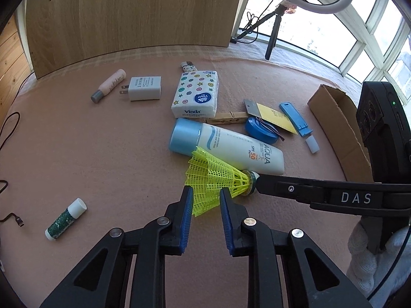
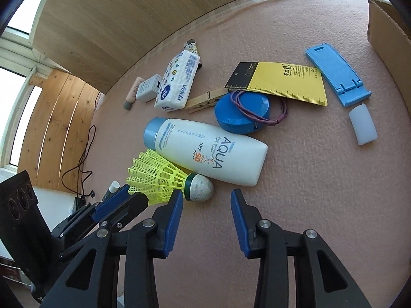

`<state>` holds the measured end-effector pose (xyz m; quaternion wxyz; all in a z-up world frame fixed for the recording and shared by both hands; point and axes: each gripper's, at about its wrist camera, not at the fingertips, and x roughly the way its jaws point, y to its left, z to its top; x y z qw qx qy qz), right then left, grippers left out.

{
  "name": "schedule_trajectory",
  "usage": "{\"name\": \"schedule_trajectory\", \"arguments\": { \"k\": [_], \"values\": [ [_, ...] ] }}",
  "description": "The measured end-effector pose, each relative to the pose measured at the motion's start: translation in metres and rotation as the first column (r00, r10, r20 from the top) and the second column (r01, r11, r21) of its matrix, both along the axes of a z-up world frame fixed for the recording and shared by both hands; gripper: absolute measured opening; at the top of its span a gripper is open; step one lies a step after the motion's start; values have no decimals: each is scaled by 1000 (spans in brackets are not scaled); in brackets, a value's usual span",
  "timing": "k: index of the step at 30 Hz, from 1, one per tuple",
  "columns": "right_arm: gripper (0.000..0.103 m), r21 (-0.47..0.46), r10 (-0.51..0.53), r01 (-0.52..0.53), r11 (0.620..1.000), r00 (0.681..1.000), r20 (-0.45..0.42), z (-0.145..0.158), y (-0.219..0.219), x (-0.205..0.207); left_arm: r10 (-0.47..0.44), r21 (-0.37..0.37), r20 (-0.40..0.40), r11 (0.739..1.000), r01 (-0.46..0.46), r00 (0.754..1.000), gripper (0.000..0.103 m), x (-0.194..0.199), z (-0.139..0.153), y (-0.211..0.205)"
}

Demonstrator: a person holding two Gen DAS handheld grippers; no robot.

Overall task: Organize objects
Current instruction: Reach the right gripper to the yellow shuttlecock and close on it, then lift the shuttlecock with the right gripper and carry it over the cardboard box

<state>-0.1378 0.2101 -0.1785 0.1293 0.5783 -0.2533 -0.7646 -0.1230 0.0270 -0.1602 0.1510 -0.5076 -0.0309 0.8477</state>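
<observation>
A yellow plastic shuttlecock (image 1: 213, 179) (image 2: 159, 177) lies on the pink mat against a white AQUA sunscreen bottle (image 1: 231, 148) (image 2: 208, 154). In the left wrist view my left gripper (image 1: 205, 200) has its blue pads on the lower edge of the skirt, one on each side. My right gripper (image 2: 206, 200) stands open at the cork end. Its left fingertip (image 2: 177, 197) touches the shuttlecock by the green band, and its right fingertip stands clear of the cork. The left gripper (image 2: 128, 192) also shows at the skirt in the right wrist view.
Behind the bottle lie a Vinda tissue pack (image 1: 196, 95), white charger (image 1: 145, 88), pink tube (image 1: 109, 86), clothespin (image 1: 228, 118), blue tin (image 1: 260, 129), yellow ruler card (image 1: 276, 118) and blue stand (image 1: 295, 118). A cardboard box (image 1: 339, 128) stands right. A green stick (image 1: 65, 218) lies left.
</observation>
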Motion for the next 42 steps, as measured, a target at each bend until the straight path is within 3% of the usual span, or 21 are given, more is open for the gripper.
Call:
{"name": "schedule_trajectory", "arguments": {
  "k": [6, 11, 24, 32, 42],
  "values": [
    [32, -46, 1, 0, 999, 1000, 24, -8, -4, -3, -10, 22, 14, 1000, 10, 1000, 15, 1, -5, 0],
    [23, -63, 3, -2, 998, 1000, 18, -11, -6, -7, -17, 33, 14, 999, 16, 1000, 13, 2, -5, -3],
    [23, -56, 0, -1, 998, 1000, -20, 4, 3, 4, -43, 46, -22, 998, 44, 999, 10, 15, 13, 4],
    [23, -52, -50, 47, 998, 996, -68, 29, 31, 25, -104, 55, -72, 993, 108, 992, 10, 24, 39, 39],
    [23, -13, -179, 179, 984, 973, -148, 70, 112, 67, -241, 85, -144, 963, 254, 960, 10, 31, 76, 129]
  ]
}}
